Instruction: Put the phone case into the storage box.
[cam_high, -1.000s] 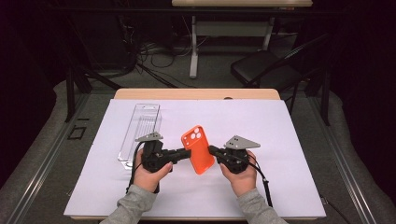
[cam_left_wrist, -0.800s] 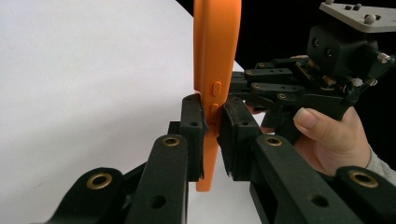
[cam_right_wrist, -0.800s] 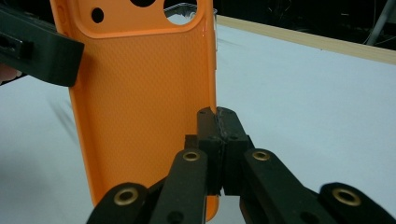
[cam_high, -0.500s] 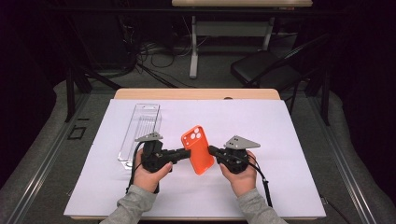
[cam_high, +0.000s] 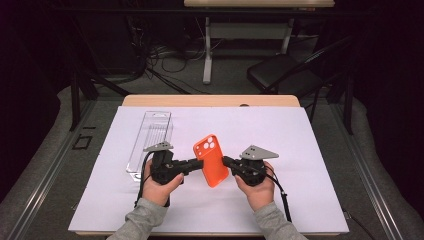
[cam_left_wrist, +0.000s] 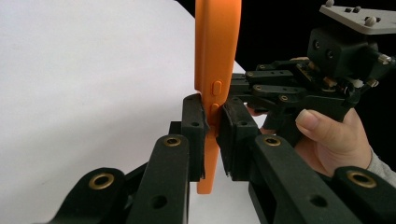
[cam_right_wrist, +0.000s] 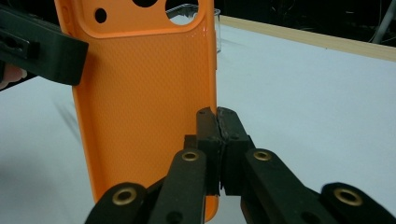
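- White sheeting covers my bench (cam_high: 320, 150) almost edge to edge; a strip of bare wood shows along the far side.
- A clear plastic tray (cam_high: 150, 137) lies on the sheet at the left, its long axis running away from me, well apart from the case.
- The orange phone case (cam_high: 212, 161) is held above the sheet between my two tools, standing on end with the camera cut-out uppermost and tilted slightly to the left.
- My left hand-held gripper (cam_left_wrist: 213, 133) pinches one long edge of the case, one jaw on each face, just below the side buttons.
- My right hand-held gripper (cam_right_wrist: 218, 140) has its jaws pressed together at the opposite long edge; I cannot tell whether that edge lies between them.
- My right hand (cam_high: 257, 187) and my left hand (cam_high: 160, 182) each grip a tool body, near the front of the bench.
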